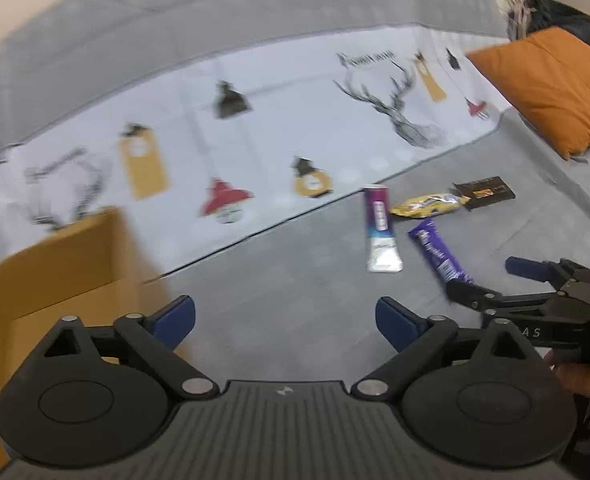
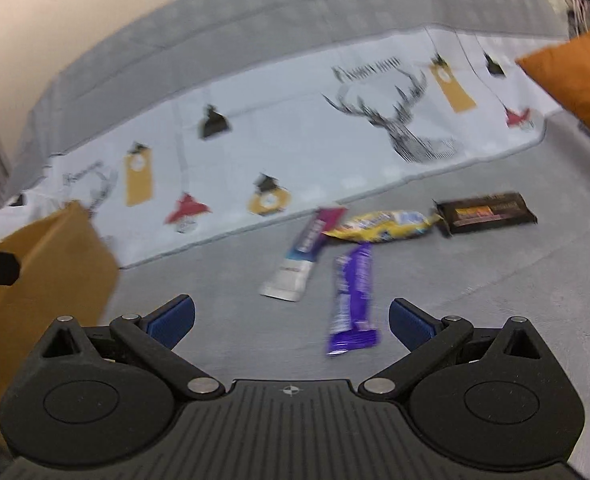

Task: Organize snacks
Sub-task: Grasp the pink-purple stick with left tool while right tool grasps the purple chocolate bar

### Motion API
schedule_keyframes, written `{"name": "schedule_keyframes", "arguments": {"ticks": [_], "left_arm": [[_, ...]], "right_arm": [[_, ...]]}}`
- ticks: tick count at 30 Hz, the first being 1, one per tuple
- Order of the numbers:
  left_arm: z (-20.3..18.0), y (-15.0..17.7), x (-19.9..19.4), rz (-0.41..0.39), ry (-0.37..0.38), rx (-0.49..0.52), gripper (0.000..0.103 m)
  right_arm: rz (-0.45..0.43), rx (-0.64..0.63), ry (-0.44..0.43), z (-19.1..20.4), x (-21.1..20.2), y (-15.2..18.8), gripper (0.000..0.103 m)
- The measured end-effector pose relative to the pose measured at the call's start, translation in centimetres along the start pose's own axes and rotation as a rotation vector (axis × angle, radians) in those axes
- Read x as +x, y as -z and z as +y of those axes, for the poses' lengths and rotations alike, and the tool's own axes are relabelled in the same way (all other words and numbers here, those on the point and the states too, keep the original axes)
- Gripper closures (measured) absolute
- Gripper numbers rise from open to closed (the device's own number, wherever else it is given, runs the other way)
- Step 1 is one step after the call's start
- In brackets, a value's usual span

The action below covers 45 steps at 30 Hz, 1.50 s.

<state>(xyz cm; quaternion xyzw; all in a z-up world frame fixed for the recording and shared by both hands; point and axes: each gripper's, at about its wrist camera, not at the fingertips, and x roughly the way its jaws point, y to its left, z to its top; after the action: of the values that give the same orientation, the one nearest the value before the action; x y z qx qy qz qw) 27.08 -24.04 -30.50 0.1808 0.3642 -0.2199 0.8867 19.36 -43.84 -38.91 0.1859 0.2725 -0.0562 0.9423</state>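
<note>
Purple bar (image 2: pixel 353 300) lies lengthwise just ahead of the right gripper (image 2: pixel 291 322), jaws spread, empty; left gripper (image 1: pixel 285 322) farther, spread too.

On the black body of the right gripper (image 1: pixel 535 280), seen from my left camera, I can make out the letters "AS". The script above the deer on the white cloth (image 1: pixel 295 120) and the wrapper print stay too blurred for me to read.

Grey bed (image 1: pixel 295 300), deer-print pillow (image 1: pixel 295 128), orange cushion (image 1: pixel 547 88), grey headboard (image 1: pixel 215 12)
</note>
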Motion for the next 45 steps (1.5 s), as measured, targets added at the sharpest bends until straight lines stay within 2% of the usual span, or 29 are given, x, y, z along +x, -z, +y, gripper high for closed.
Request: {"name": "schedule_keyframes", "arguments": {"ticks": [2, 3, 5, 7, 8, 9, 10, 11, 12, 13, 14, 15, 16, 18, 21, 24, 28, 30, 35, 40, 44, 45], "left_arm": [[-1.2, -1.0, 3.9, 0.038, 0.045, -0.009, 0.014], [-1.7, -1.5, 5.8, 0.059, 0.080, -0.024, 0.020], [-2.8, -2.4, 9.4, 0.086, 0.147, -0.054, 0.023], [-4.0, -3.1, 12.4, 0.098, 0.165, -0.059, 0.031], [-4.7, -3.6, 13.8, 0.103, 0.169, -0.048, 0.032], [-5.2, -4.0, 14.9, 0.101, 0.179, -0.034, 0.032], [-5.7, -4.3, 16.0, 0.100, 0.189, -0.022, 0.032], [-6.1, -4.5, 17.3, 0.105, 0.197, -0.012, 0.033], [-6.4, -4.5, 18.5, 0.121, 0.201, -0.006, 0.038], [-6.4, -4.5, 19.8, 0.153, 0.208, -0.012, 0.048], [-6.3, -4.4, 20.3, 0.146, 0.216, -0.024, 0.048], [-6.3, -4.3, 20.2, 0.112, 0.218, -0.016, 0.064], [-6.3, -4.1, 20.1, 0.102, 0.220, 0.009, 0.065], [-6.1, -3.4, 19.3, 0.099, 0.227, 0.033, 0.067], [-5.1, -1.0, 17.5, 0.111, 0.232, 0.021, 0.067], [-4.0, 2.0, 14.6, 0.146, 0.223, -0.041, 0.067], [-4.8, 5.0, 11.4, 0.161, 0.216, -0.001, 0.063], [-5.2, 4.1, 12.1, 0.154, 0.197, 0.030, 0.061], [-5.5, 1.2, 15.0, 0.154, 0.193, -0.022, 0.060], [-7.2, 1.4, 14.8, 0.109, 0.169, 0.078, 0.073], [-6.4, 1.8, 13.8, 0.159, 0.202, -0.021, 0.077], [-6.2, 1.9, 13.4, 0.172, 0.204, -0.042, 0.078]], "right_arm": [[0.018, 0.035, 0.008, -1.3, 1.6, -0.2, 0.001], [0.032, 0.048, 0.010, -1.8, 2.3, -0.2, 0.003], [0.071, 0.073, 0.013, -2.7, 3.2, 0.1, 0.010], [0.086, 0.068, 0.016, -2.9, 3.6, 0.1, 0.014], [0.086, 0.054, 0.008, -2.9, 3.7, 0.0, 0.016], [0.087, 0.047, 0.004, -2.8, 3.9, -0.2, 0.023], [0.100, 0.044, -0.003, -2.8, 4.4, -0.2, 0.035], [0.121, 0.043, -0.005, -2.8, 4.9, -0.2, 0.043], [0.147, 0.047, -0.003, -2.8, 5.6, -0.1, 0.053], [0.151, 0.039, 0.005, -2.8, 6.0, -0.1, 0.054], [0.145, 0.020, 0.014, -2.5, 6.2, -0.1, 0.057], [0.152, 0.000, 0.025, -2.2, 6.4, -0.2, 0.062], [0.154, -0.019, 0.036, -2.0, 6.5, -0.2, 0.070], [0.156, -0.013, 0.047, -2.1, 6.4, -0.3, 0.077], [0.154, 0.035, 0.046, -2.9, 6.0, -0.2, 0.077], [0.156, 0.059, 0.028, -3.0, 5.2, 0.4, 0.077], [0.167, 0.040, 0.000, -1.9, 3.3, 1.6, 0.077], [0.168, 0.037, -0.009, -1.6, 2.9, 2.0, 0.077], [0.150, 0.071, 0.000, -2.1, 3.4, 1.4, 0.077], [0.149, 0.050, 0.013, -1.8, 5.2, 0.6, 0.071], [0.150, 0.033, 0.037, -1.4, 6.1, 0.4, 0.072], [0.154, 0.034, 0.050, -1.3, 6.1, 0.3, 0.079]]}}
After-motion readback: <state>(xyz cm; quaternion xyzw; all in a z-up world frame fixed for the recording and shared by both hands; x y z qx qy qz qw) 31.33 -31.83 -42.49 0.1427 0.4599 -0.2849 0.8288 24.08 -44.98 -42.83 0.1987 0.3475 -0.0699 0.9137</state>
